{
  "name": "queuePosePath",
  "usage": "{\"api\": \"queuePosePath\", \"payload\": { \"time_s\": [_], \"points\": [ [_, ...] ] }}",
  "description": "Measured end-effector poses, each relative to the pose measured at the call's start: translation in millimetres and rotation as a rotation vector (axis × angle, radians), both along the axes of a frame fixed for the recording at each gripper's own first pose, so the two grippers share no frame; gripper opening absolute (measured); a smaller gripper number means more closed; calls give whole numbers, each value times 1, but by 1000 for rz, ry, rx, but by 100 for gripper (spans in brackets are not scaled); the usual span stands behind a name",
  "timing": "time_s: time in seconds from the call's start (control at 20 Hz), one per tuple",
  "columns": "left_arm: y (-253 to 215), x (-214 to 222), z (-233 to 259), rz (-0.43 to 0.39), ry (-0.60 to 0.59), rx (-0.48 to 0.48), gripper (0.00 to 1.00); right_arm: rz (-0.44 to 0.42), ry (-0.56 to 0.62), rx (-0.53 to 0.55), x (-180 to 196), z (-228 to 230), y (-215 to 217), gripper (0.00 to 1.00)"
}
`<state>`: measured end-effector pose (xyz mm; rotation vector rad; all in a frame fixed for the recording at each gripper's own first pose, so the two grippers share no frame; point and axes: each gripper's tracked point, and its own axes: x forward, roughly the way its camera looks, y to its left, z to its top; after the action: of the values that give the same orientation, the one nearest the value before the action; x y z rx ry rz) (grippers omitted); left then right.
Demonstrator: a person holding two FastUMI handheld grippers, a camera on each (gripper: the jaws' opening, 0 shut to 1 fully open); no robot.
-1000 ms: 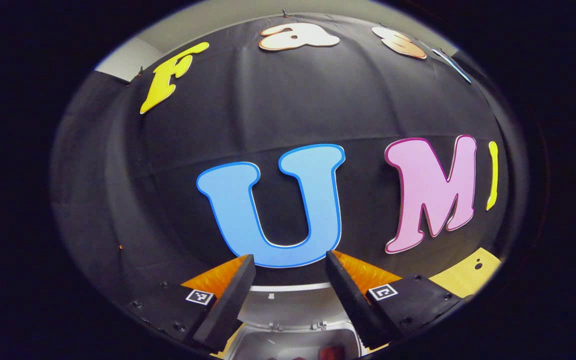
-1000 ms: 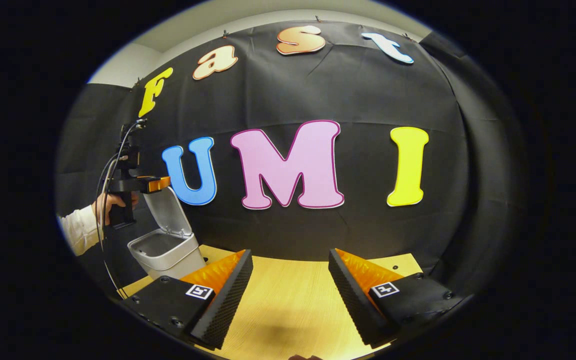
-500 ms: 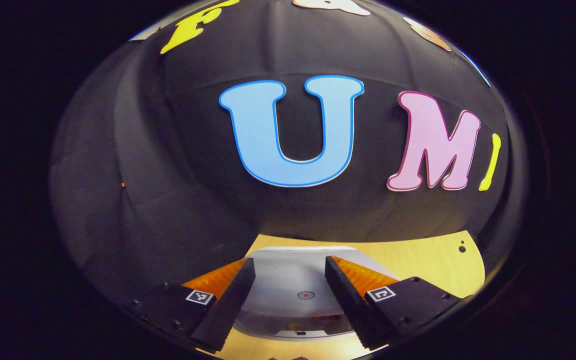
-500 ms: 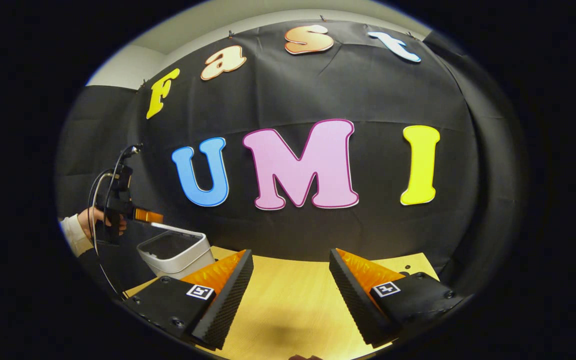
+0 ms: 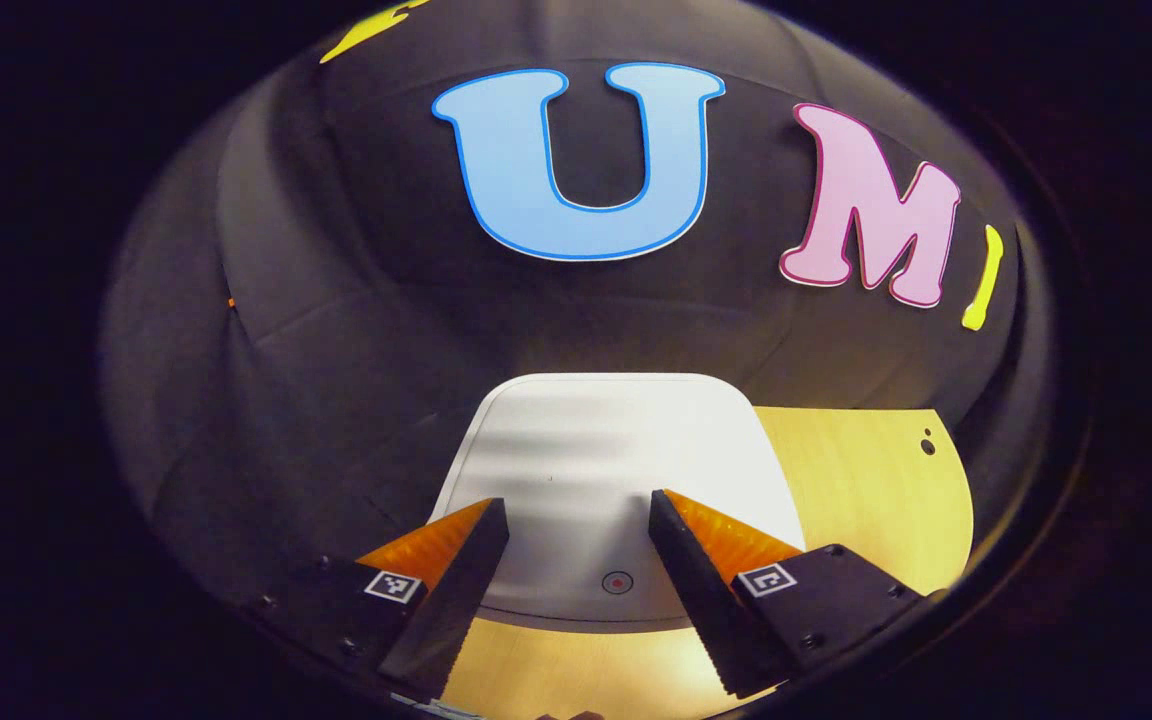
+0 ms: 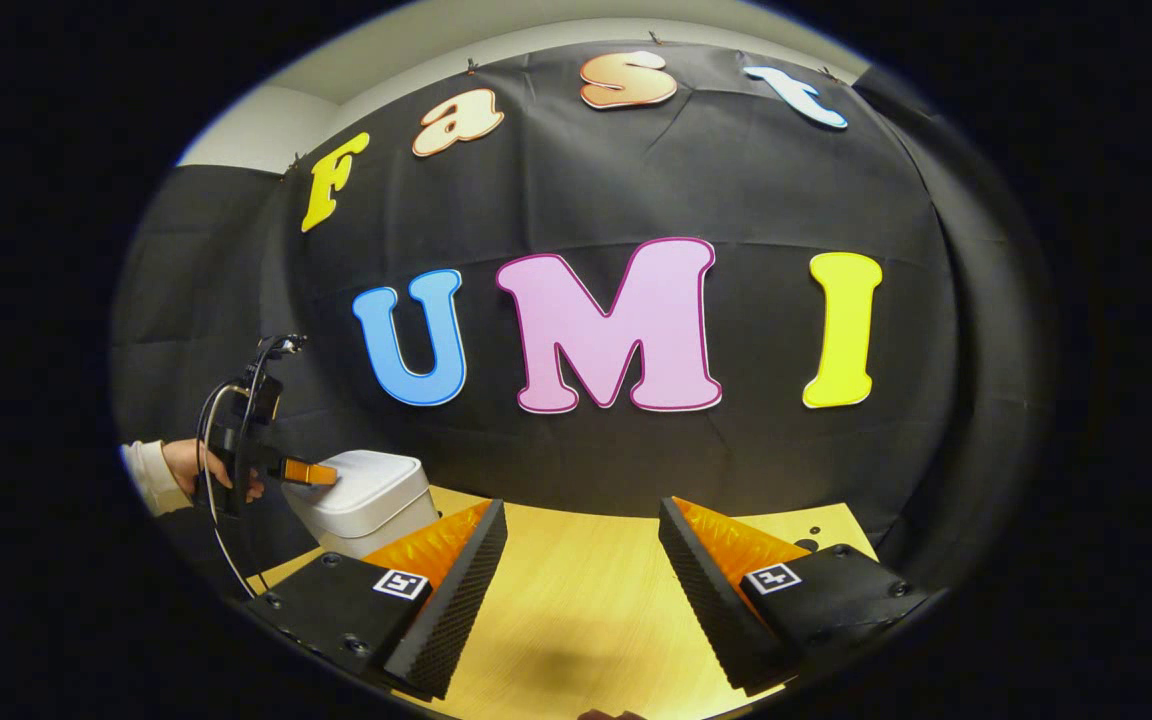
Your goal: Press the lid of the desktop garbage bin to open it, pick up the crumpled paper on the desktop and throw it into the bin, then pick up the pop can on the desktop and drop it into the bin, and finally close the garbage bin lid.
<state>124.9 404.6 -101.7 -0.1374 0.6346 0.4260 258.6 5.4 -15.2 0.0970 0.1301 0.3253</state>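
The white desktop bin [image 6: 368, 500] stands at the table's left with its lid [image 5: 616, 480] down flat. My left gripper [image 5: 576, 520] is open, its fingers resting low over the front part of the lid near a small round red mark [image 5: 617, 581]. In the right gripper view the left gripper [image 6: 304, 470] lies on the front of the lid, held by a hand [image 6: 198, 464] in a white sleeve. My right gripper [image 6: 581, 520] is open over the bare wooden table [image 6: 586, 600], holding nothing.
The black cloth wall rises right behind the bin and the table. Two small holes [image 5: 926, 443] mark the tabletop near its far right corner. Cables [image 6: 226, 420] loop up from the left gripper's handle.
The bin lid has swung from upright down to closed. My left gripper came down with it and now tilts over the lid. The right gripper has barely moved.
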Motion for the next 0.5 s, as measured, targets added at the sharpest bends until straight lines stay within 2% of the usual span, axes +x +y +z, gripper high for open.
{"api": "queuePosePath", "payload": {
  "time_s": [0.1, 0.35, 0.4, 0.45, 0.5],
  "points": [
    [-1, -1, -4, -32, -1, 30, 99, 8, -4, -13, -7, 0, 2, 98],
    [2, -1, 9, -6, -107, 28, 98, 16, 8, -20, -23, 1, 14, 98],
    [1, 4, 18, 11, -167, 17, 97, 17, 3, -29, -27, 4, 16, 98],
    [-6, 10, 44, 12, -288, -9, 94, 11, -26, -52, -35, 15, 20, 98],
    [-12, -2, 70, 5, -368, 7, 94, -8, -49, -67, -41, 22, 18, 98]
  ]
}}
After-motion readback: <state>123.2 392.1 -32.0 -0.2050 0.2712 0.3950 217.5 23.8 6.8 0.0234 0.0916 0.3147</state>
